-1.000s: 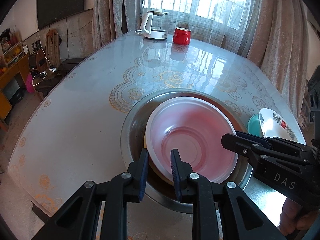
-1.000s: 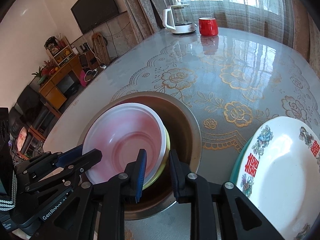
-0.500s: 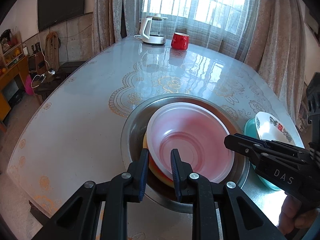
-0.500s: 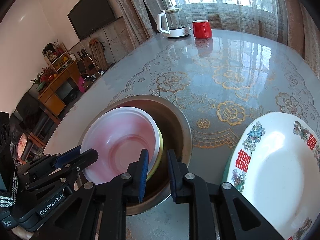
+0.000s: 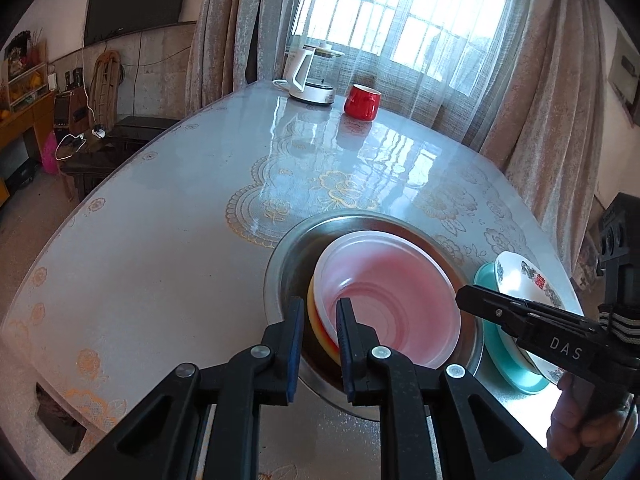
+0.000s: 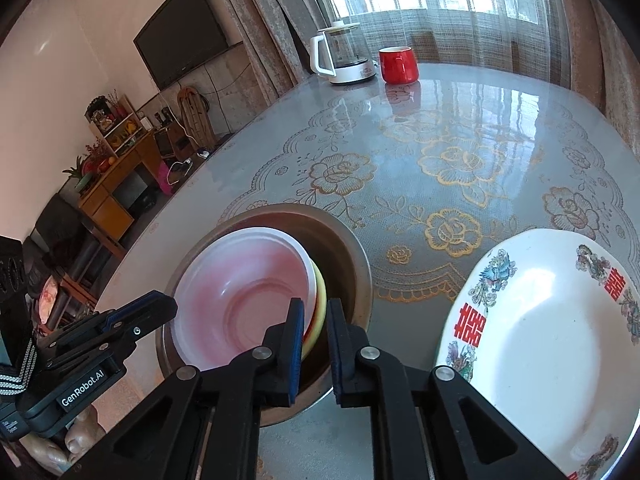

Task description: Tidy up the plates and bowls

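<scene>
Right now we see the stack of bowls [image 5: 384,300], pink on top, lying inside the steel basin [image 5: 288,264] on the worktop [image 5: 180,220]. Our left gripper's [image 5: 318,328] jaws pinch its near rim. Our right gripper's [image 6: 314,328] jaws, just eased slightly wider, straddle the yellow rim; whether they press we cannot tell. A patterned plate [image 6: 540,340] sits beside the basin.

My own fingers [image 5: 320,336] cover the near rim of the basin [image 5: 280,268], so I cannot tell whether the pads touch the pink bowl [image 5: 400,300]. The bowls under it show only as yellow and orange edges. My right tongs [image 5: 464,294] hide part of the printed plate [image 5: 520,276], which the right view's edge crops.
</scene>
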The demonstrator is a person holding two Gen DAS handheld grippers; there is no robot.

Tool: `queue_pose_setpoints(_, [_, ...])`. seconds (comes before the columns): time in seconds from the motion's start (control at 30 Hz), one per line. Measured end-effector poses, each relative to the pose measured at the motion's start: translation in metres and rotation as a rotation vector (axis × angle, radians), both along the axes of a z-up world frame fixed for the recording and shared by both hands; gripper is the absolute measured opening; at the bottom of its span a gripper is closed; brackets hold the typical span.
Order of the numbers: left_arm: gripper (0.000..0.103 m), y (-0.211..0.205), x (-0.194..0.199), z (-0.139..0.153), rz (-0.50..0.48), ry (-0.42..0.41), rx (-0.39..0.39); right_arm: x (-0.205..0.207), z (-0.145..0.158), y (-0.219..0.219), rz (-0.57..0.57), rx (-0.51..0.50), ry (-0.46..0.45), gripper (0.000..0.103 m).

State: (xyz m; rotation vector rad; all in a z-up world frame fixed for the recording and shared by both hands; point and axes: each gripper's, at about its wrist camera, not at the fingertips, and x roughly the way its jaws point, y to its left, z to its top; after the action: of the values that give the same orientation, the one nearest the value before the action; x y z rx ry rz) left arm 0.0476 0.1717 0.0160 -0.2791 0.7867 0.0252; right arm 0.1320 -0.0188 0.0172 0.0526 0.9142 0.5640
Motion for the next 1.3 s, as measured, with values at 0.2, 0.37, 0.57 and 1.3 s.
queue_pose_setpoints(0.2, [0.019, -0.003, 0.002, -0.003, -0.012, 0.005, 0.052, 0.002, -0.005, 0.005, 0.001, -0.009, 0.005, 0.022])
queue_pose_setpoints(0.37, [0.019, -0.012, 0.009, -0.013, -0.058, 0.031, 0.057, 0.003, -0.010, 0.011, 0.002, -0.025, 0.001, 0.019])
queue_pose_setpoints(0.57, [0.019, -0.015, 0.004, -0.004, -0.093, -0.025, 0.034, 0.003, -0.004, 0.007, -0.002, -0.007, -0.016, 0.014])
queue_pose_setpoints(1.3, [0.019, -0.021, -0.002, -0.012, -0.063, 0.001, 0.077, -0.001, -0.012, 0.013, 0.003, -0.014, 0.012, 0.014])
